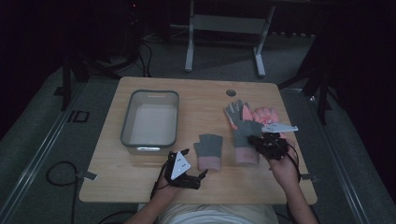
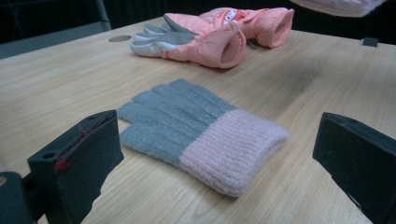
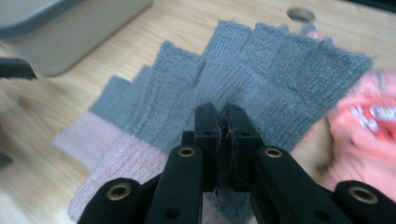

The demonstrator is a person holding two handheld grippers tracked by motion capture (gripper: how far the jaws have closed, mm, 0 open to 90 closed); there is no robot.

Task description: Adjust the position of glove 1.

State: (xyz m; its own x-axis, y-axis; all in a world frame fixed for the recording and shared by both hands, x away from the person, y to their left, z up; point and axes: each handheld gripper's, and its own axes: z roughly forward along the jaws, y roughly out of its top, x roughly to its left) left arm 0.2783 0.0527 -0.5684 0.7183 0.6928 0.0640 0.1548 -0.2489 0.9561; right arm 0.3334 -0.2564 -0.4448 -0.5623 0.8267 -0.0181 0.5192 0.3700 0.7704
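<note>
We see the right hand-held gripper [image 3: 223, 140] closed tight on a grey knit glove [image 3: 261, 79] with a pink cuff; a thin fold of the knit is pinched between the two black pads, near the border between grey and pink. In the high view this right hand-held gripper [image 1: 258, 140] is at the right part of the desk [image 1: 196, 93], and the held glove [image 1: 246, 135] hangs from it with the cuff toward us and the short fingers away from us, so its long axis goes from near to far. The glove partly covers a pair of pink padded gloves [image 1: 264, 114] that lie just behind it on the desk.

The left hand-held gripper [image 1: 195, 164] is wide open and holds nothing. Its two jaws stand apart at both sides of the left gripper view, and between them, a little ahead, lies the second grey knit glove [image 2: 196, 130] flat on the desk. The pads do not touch it. Its pink cuff points toward this hand-held gripper and to the right, the grey fingers point away to the left. In the high view the second grey knit glove [image 1: 208, 150] lies near the middle of the desk, just beside the held one, also with the cuff toward us. A grey bin [image 1: 150, 119] stands at the left, well apart from both gloves.
</note>
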